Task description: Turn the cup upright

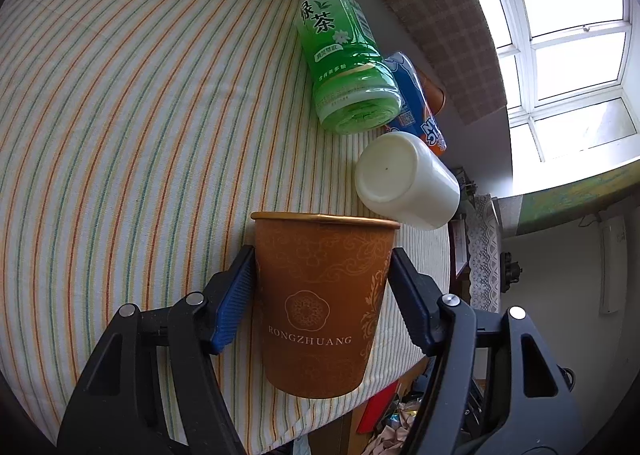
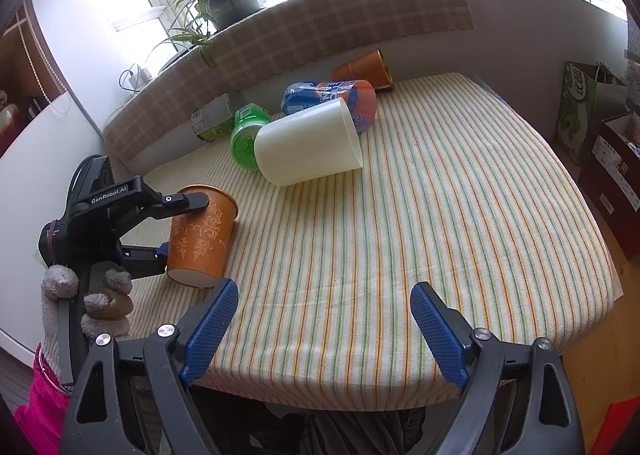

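An orange paper cup (image 1: 324, 307) with gold print is held between my left gripper's (image 1: 322, 255) blue-padded fingers. In the right wrist view the same cup (image 2: 202, 235) is tilted, its base just above the striped tablecloth near the table's left edge, with the left gripper (image 2: 176, 223) shut on its sides. My right gripper (image 2: 324, 291) is open and empty above the table's near edge. A white plastic cup (image 2: 308, 143) lies on its side mid-table; it also shows in the left wrist view (image 1: 404, 179).
A green tea bottle (image 1: 344, 63), a blue-orange bottle (image 2: 332, 95) and a second orange paper cup (image 2: 364, 69) lie on their sides near the far wall. The striped table (image 2: 460, 215) ends close at the near edge. Bags and boxes (image 2: 592, 115) stand at the right.
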`<control>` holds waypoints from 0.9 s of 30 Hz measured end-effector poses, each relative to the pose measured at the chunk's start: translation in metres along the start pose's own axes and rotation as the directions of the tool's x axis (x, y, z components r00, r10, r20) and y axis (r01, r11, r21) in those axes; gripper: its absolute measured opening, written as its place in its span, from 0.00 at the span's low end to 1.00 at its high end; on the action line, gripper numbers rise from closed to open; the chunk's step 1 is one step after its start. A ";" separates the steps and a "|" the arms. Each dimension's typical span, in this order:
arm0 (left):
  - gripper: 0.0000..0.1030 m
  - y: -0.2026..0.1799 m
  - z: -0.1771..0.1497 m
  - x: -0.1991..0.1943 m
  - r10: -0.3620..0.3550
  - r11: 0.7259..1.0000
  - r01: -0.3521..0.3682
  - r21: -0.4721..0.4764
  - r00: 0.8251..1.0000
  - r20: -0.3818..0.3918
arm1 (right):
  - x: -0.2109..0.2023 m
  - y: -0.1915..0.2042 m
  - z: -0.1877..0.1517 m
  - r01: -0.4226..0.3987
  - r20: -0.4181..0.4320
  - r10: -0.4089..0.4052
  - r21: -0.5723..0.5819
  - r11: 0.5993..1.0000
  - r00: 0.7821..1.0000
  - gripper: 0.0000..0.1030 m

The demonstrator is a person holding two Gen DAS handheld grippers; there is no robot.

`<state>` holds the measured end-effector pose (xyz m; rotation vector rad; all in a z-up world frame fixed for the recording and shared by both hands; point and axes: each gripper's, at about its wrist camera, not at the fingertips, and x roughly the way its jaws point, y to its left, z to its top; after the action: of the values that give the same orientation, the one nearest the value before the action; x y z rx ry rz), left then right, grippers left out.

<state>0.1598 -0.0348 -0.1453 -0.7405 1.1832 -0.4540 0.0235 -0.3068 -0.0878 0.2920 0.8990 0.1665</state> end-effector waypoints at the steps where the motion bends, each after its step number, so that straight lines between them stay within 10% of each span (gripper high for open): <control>1: 0.66 -0.001 0.000 -0.001 0.006 1.000 -0.006 0.008 1.000 0.005 | 0.000 0.000 0.000 -0.001 0.001 0.001 0.000 1.000 1.000 0.87; 9: 0.66 -0.026 -0.012 -0.021 0.089 0.980 -0.108 0.166 0.989 0.118 | 0.001 0.005 0.001 -0.007 0.002 0.007 -0.005 1.000 1.000 0.87; 27: 0.65 -0.073 -0.031 -0.024 0.165 0.844 -0.321 0.430 0.918 0.362 | -0.001 0.004 -0.001 -0.004 0.000 0.004 0.004 1.000 1.000 0.87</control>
<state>0.1266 -0.0778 -0.0826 -0.2052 0.8001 -0.3764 0.0214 -0.3032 -0.0862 0.2978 0.8985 0.1678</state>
